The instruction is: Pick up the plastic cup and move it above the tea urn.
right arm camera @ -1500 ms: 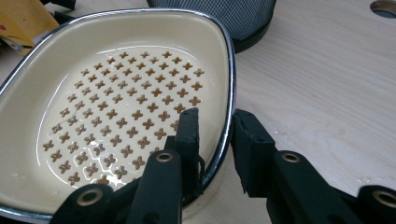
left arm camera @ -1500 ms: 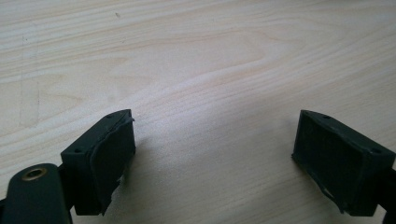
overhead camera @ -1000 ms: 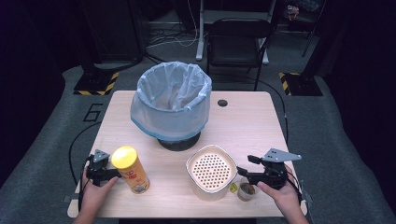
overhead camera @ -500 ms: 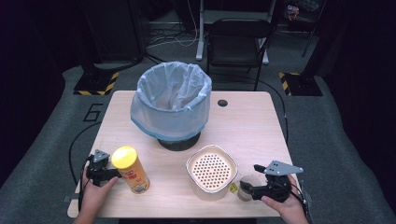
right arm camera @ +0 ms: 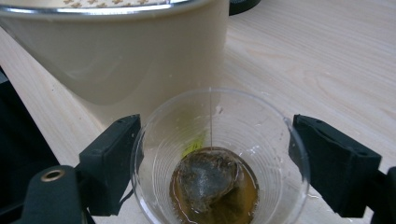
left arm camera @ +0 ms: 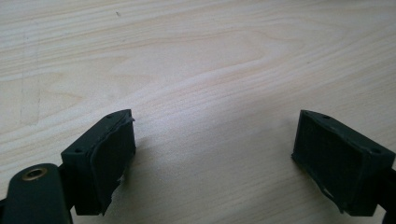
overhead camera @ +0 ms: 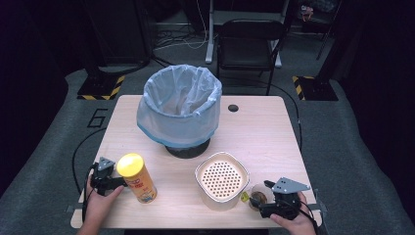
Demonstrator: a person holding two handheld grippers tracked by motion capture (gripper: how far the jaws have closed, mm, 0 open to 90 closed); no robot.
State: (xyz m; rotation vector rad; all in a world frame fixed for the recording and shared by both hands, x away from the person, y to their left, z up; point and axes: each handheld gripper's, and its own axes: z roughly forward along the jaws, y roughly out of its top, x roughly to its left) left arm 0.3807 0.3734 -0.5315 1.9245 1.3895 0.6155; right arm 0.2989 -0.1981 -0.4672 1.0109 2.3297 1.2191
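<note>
Straddling the clear plastic cup (right arm camera: 219, 158), my right tool (right arm camera: 215, 163) has its jaws spread wide, one on either side of the cup wall; the left pad sits at the rim, the right pad stands just clear, so nothing is gripped. These jaws have just been opening, with the cup between them. Inside the cup lies a wet tea bag (right arm camera: 205, 179) in a little brown liquid, its string running up the far wall. Directly beyond the tool, just behind the cup, stands the cream container (right arm camera: 116, 51) with a perforated top. In the high view the right tool (overhead camera: 266, 203) sits at the near right of the worktop (overhead camera: 264, 132), the cup (overhead camera: 258, 196) ahead of its jaws.

My left tool (left arm camera: 215, 154) is also wide — bare wood shows between its jaws, nothing held. In the high view the left tool (overhead camera: 115, 182) points at the yellow-lidded canister (overhead camera: 137, 177), which stands upright just ahead of its tips. Farther off, past both tools, a bin lined with a pale blue bag (overhead camera: 178, 105) occupies the middle of the worktop.
</note>
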